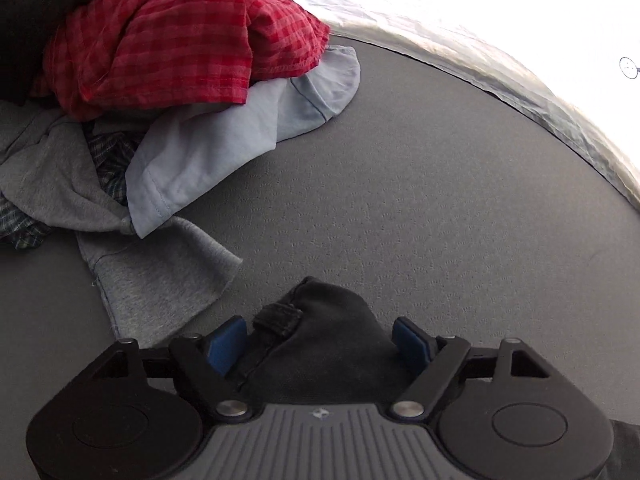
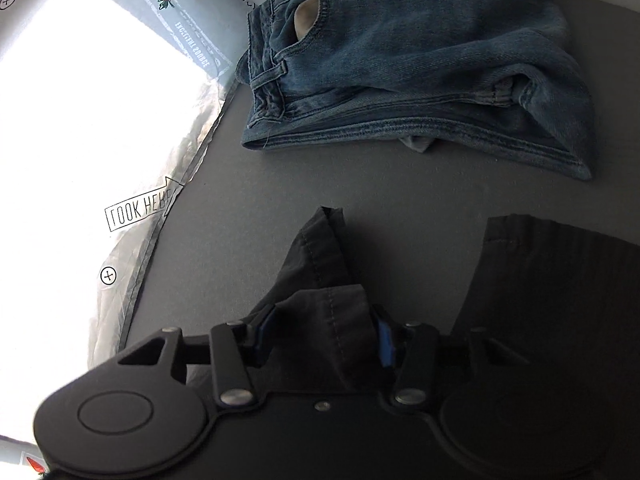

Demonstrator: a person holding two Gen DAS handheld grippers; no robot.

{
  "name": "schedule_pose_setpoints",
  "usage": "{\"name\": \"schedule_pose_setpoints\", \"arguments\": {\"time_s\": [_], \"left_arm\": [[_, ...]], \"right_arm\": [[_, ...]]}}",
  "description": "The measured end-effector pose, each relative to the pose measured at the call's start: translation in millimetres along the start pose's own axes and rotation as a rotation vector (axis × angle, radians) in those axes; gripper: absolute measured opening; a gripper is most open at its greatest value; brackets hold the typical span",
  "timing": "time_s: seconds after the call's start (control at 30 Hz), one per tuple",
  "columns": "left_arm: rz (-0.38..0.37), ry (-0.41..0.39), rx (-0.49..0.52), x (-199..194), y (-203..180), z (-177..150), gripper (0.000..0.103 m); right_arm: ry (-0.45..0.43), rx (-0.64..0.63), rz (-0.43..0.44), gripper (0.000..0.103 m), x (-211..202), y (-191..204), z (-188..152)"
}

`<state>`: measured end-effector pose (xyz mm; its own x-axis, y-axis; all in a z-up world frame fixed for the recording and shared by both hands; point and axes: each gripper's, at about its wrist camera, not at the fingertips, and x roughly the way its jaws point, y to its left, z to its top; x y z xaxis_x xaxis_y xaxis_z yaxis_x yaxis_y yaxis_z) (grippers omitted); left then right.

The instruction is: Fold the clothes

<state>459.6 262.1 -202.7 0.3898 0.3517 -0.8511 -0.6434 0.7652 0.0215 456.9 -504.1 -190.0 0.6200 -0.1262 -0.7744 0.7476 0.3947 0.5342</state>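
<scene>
On the grey table (image 1: 420, 200), the dark garment (image 1: 320, 344) is the landmark for everything else. The left claw (image 1: 320, 340) has its blue pads (image 1: 228, 344) on either side of a bunched part of that garment, where a belt loop (image 1: 278, 318) shows, and the cloth fills the gap between them, so the claw is pinching the fabric. Beyond the dark garment and to its left lies a heap of clothes: a grey knit piece (image 1: 160, 280) nearest to it, a pale blue shirt (image 1: 224, 144) lying over that, a red checked shirt (image 1: 168, 36) on top, and a scrap of dark plaid cloth (image 1: 112, 160) tucked between the grey and the blue. Black cloth (image 1: 24, 28) sits at the far left of the heap.

The right claw (image 2: 324, 332) grips another part of the dark garment (image 2: 320, 280), a stitched hem edge folded between its blue pads (image 2: 385, 342); it too is pinching the cloth. Right of that fold, more of the dark fabric spreads flat on the table (image 2: 260, 200). Beyond the dark garment, well apart from it, lie folded blue jeans (image 2: 400, 60). Left of the garment, past the table edge, is a white printed sheet (image 2: 80, 120).
</scene>
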Motion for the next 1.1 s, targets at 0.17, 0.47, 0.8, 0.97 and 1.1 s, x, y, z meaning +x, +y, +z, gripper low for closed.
{"name": "schedule_pose_setpoints", "arguments": {"time_s": [0.17, 0.47, 0.8, 0.97, 1.1], "left_arm": [[-0.039, -0.046, 0.047, -13.3, -8.2, -2.5, 0.018], [-0.044, -0.286, -0.048, -55.9, -7.5, 38.0, 0.014], [0.101, -0.292, -0.046, -44.2, -3.5, 35.4, 0.06], [-0.026, -0.276, 0.062, -62.0, -26.9, 11.8, 0.08], [0.033, -0.252, 0.138, -45.4, -44.8, -3.7, 0.081]], "right_arm": [[-0.155, -0.173, 0.068, 0.022, -39.7, 48.2, 8.1], [-0.446, -0.754, 0.209, 0.021, -46.0, 266.8, 10.3], [-0.397, -1.078, 0.132, 0.074, -5.3, 312.5, -73.6], [-0.149, -0.878, 0.044, 0.075, 47.0, 241.8, -70.0], [-0.042, -0.648, 0.036, 0.074, 90.7, 208.5, -55.2]]}}
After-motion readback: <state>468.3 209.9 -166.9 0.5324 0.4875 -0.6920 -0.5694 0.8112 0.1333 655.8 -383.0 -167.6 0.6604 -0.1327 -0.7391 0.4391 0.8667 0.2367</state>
